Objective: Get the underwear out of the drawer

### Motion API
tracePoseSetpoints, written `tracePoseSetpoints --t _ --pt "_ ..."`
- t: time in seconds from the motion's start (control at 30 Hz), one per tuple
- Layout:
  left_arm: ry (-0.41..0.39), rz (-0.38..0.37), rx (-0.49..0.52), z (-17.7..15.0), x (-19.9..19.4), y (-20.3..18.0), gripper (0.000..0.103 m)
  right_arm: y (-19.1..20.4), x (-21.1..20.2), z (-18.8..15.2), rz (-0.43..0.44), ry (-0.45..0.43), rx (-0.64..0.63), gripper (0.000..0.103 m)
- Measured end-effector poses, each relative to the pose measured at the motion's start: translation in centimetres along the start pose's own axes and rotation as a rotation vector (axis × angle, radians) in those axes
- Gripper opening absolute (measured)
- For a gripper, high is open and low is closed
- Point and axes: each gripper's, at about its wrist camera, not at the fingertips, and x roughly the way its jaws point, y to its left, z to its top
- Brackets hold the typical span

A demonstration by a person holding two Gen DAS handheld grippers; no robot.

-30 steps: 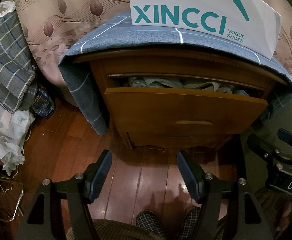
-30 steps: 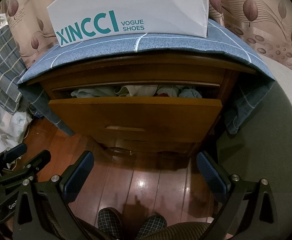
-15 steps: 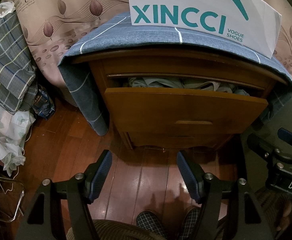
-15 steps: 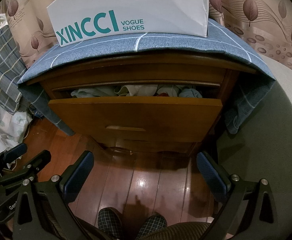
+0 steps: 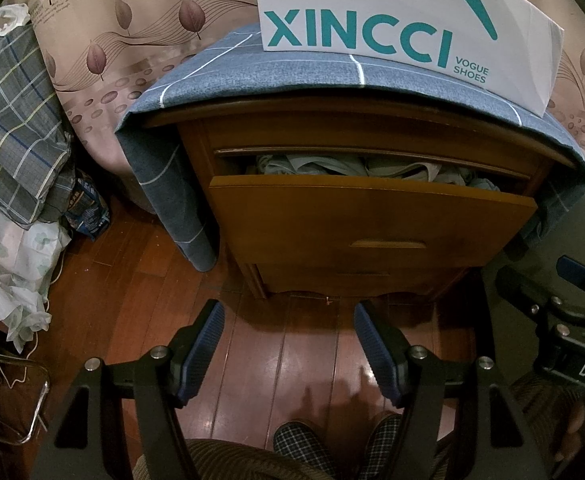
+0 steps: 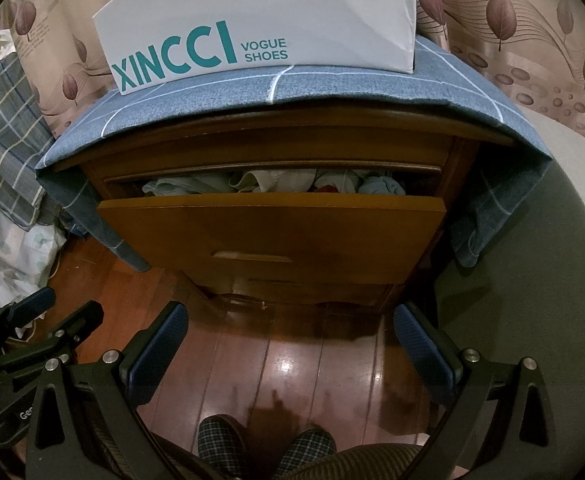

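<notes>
A glossy honey-brown wooden nightstand (image 5: 372, 148) stands on polished reddish floorboards (image 5: 292, 360), its top draped in a grainy blue cloth (image 5: 312, 64) with thin white grid lines. On the cloth sits a smooth white shoe box (image 5: 392, 12) printed in teal. The top drawer (image 5: 372, 216), flat-fronted with a slim carved pull, is partly open, and crumpled soft underwear (image 6: 276, 182) in pale blue, white and grey lies heaped inside. The left tool (image 5: 288, 332) hangs above the floor in front of the drawer with its ribbed blue pads well apart and nothing between them; the right tool (image 6: 290, 332) is spread wider, also empty. The left view shows a plaid bundle (image 5: 12, 120) and a crumpled packet (image 5: 88, 208) on the floor (the right view shows instead a dark red scrap among the clothes). Checked slippers (image 6: 220, 436) show at the bottom edge.
</notes>
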Motion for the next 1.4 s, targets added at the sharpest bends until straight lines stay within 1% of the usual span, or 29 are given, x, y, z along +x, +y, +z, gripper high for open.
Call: tracePoseSetpoints --t 0.47,0.6,0.73,0.8,0.87,1.0,1.07,1.2,1.3,1.4 --pt "0.002 0.002 0.0 0.1 -0.1 0.2 0.069 -0.2 -0.1 0.0 0.005 -0.005 0.013 0.102" --pt "0.044 -0.034 -0.049 0.5 0.6 1.0 0.069 -0.9 -0.2 0.0 0.013 0.003 0.049 0.102" --pt "0.08 -0.083 -0.109 0.9 1.4 1.9 0.069 -2.5 -0.4 0.3 0.034 0.022 0.109 0.102" --pt "0.092 -0.149 -0.185 1.2 1.7 2.8 0.069 -3.4 -0.5 0.5 0.037 0.03 0.122 0.102" --pt "0.098 -0.245 -0.3 1.5 2.3 4.0 0.069 -4.4 -0.5 0.5 0.037 0.042 0.141 0.102" --pt "0.133 -0.364 -0.469 2.4 4.0 5.1 0.069 -6.4 0.2 0.2 0.06 0.072 0.21 0.102" --pt "0.147 -0.394 -0.525 2.9 5.1 5.2 0.069 -6.7 0.5 0.0 0.074 0.086 0.208 0.102" --pt "0.151 -0.43 -0.617 3.7 7.1 5.5 0.069 -6.5 1.0 -0.1 0.104 0.11 0.191 0.102" --pt "0.156 -0.492 -0.749 4.0 8.8 6.0 0.07 -6.2 1.3 -0.2 0.107 0.119 0.172 0.102" --pt "0.158 -0.497 -0.823 4.2 10.2 6.2 0.071 -6.2 1.3 -0.4 0.116 0.116 0.169 0.102"
